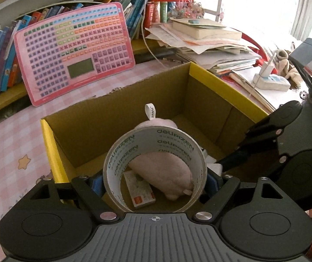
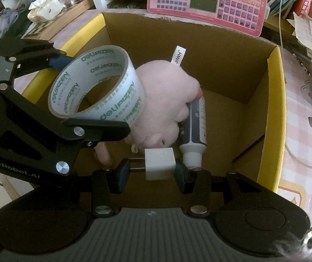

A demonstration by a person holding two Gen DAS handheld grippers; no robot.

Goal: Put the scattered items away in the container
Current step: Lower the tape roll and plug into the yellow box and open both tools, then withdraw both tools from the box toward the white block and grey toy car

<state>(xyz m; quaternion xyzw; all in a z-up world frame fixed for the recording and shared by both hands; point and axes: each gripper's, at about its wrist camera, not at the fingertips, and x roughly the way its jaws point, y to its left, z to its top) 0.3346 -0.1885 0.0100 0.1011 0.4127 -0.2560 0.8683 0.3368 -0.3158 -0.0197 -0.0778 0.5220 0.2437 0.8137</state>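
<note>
my left gripper [image 1: 155, 182] is clamped on the tape roll [image 1: 155, 170], holding it over the open cardboard box [image 1: 208, 100]. my right gripper [image 2: 149, 171] is closed on a white charger plug [image 2: 160, 163], low inside the same box. already in the box: pink plush toy [image 2: 167, 100], a bottle [image 2: 194, 126] just beside it, small carton [image 1: 139, 188] under the plush. pink keyboard toy [image 1: 75, 50] leans behind the box.

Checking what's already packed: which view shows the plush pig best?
The right wrist view: the plush pig lies nearly whole in the box. The left wrist view shows only parts through and above the tape roll.
</note>
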